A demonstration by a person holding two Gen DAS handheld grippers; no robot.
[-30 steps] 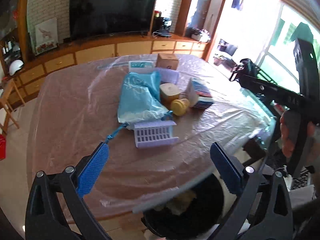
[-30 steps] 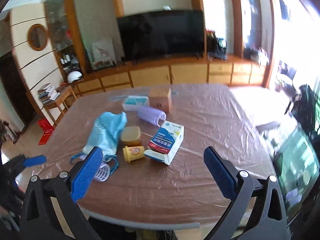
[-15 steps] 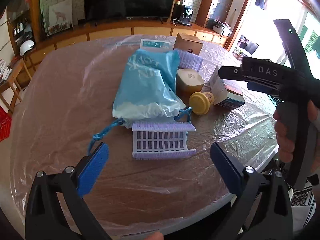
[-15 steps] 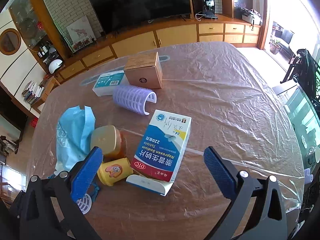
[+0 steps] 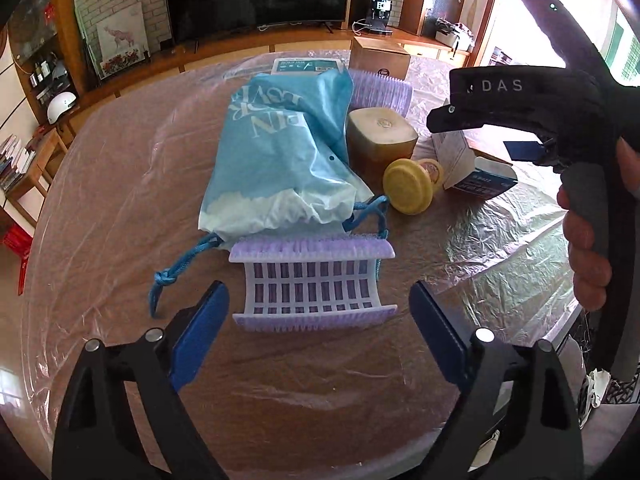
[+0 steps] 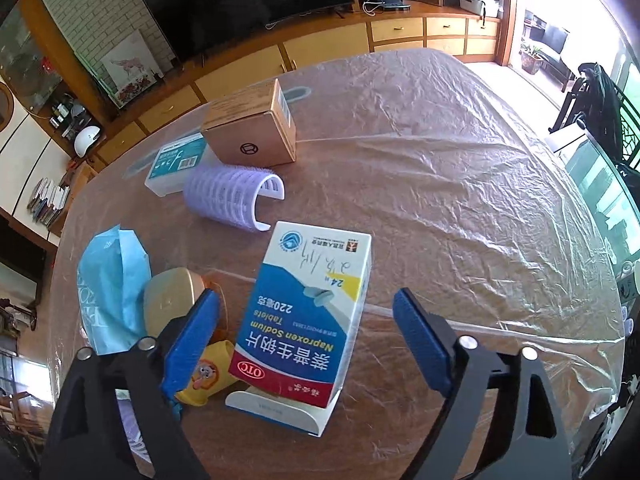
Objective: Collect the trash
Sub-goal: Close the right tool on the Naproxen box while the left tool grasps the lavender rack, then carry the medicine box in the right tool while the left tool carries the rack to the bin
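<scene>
My left gripper point(image 5: 320, 336) is open, its blue pads on either side of a purple slotted hair roller point(image 5: 312, 284) on the table. Behind it lie a light blue drawstring bag point(image 5: 280, 152), a tan jar point(image 5: 380, 140) and a yellow bottle point(image 5: 412, 184). My right gripper point(image 6: 308, 340) is open just above a blue and white tablet box point(image 6: 304, 328) with an open flap; the gripper body also shows in the left wrist view point(image 5: 540, 112). The yellow bottle point(image 6: 208, 376) lies by its left pad.
A second purple roller point(image 6: 236, 196), a brown cardboard box point(image 6: 252, 128) and a teal and white box point(image 6: 176, 164) lie further back. The round table point(image 6: 460, 184) is covered in crinkled clear plastic. A TV cabinet stands behind it.
Both grippers have moved forward and down towards the table. The left one has closed in on the near purple roller, the right one on the tablet box. Both stay open.
</scene>
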